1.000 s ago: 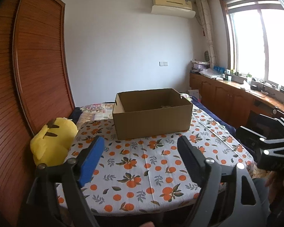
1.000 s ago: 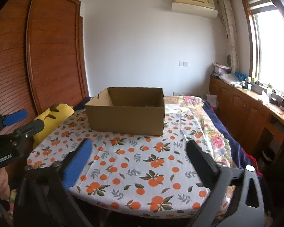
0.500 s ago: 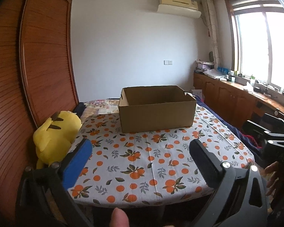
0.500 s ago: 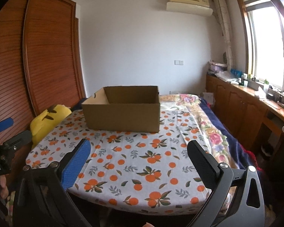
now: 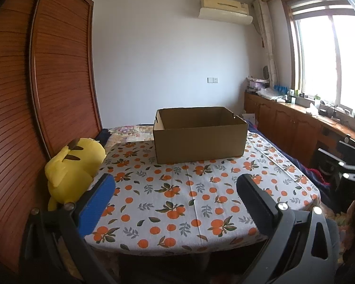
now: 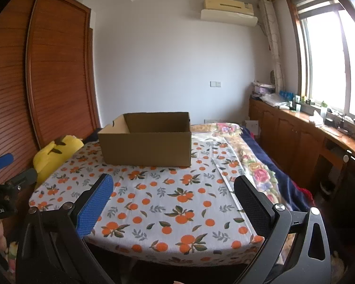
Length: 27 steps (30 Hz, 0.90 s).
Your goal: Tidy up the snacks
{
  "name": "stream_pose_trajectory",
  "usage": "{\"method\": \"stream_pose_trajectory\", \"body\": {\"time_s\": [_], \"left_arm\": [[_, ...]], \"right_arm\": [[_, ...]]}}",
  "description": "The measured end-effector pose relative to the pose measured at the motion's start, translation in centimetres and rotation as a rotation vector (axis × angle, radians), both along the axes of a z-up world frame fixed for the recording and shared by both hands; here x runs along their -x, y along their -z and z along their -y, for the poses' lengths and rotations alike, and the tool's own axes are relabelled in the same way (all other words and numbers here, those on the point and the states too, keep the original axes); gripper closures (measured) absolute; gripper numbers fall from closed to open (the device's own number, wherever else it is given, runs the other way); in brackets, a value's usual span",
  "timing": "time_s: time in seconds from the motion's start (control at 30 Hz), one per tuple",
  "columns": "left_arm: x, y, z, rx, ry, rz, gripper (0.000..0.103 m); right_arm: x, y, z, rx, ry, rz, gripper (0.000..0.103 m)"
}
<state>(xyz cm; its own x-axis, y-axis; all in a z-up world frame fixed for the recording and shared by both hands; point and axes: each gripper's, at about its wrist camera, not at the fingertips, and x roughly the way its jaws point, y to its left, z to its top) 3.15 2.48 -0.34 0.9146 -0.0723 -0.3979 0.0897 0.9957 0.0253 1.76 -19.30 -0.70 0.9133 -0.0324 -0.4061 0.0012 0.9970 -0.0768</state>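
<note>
Left wrist view: left gripper (image 5: 175, 187) hangs off the near edge of the worktop (image 5: 201, 201), jaws spread wide, nothing between them.
Right wrist view: right gripper (image 6: 172, 187) is likewise spread and empty, level with the near edge; both seem held back, as for a start pose.
Worktop cover: orange-fruit print cloth (image 6: 168, 196) lies flat, its middle bare in front of both grippers.
Plush toy: yellow plush (image 5: 71, 168) sits at the left edge of the worktop against the slatted wooden wardrobe (image 5: 59, 75), probably just parked there.
Cardboard box: open-topped cardboard box (image 5: 198, 137) stands toward the far side of the worktop, likely the place meant for the snacks.
Snacks: none can be made out in either view.
Hidden: the box floor is screened by its front wall, so its contents cannot be told.
Cut off: each gripper shows only partly at the other view's edge.
</note>
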Motion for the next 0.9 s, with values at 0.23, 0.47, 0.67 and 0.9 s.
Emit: {"method": "stream_pose_trajectory", "body": {"time_s": [0.23, 0.47, 0.67, 0.9], "left_arm": [[0.03, -0.02, -0.09, 0.000, 0.000, -0.002, 0.000], [0.19, -0.16, -0.20, -0.004, -0.005, 0.001, 0.000], [0.31, -0.33, -0.19, -0.006, -0.007, 0.003, 0.000], [0.27, -0.29, -0.11, -0.006, -0.007, 0.003, 0.000]], "right_arm": [[0.08, 0.35, -0.11, -0.002, -0.002, -0.007, 0.000], [0.06, 0.38, -0.09, -0.002, -0.001, -0.006, 0.000], [0.05, 0.41, -0.16, 0.000, -0.001, -0.005, 0.000], [0.15, 0.44, -0.14, 0.000, 0.001, -0.004, 0.000]]}}
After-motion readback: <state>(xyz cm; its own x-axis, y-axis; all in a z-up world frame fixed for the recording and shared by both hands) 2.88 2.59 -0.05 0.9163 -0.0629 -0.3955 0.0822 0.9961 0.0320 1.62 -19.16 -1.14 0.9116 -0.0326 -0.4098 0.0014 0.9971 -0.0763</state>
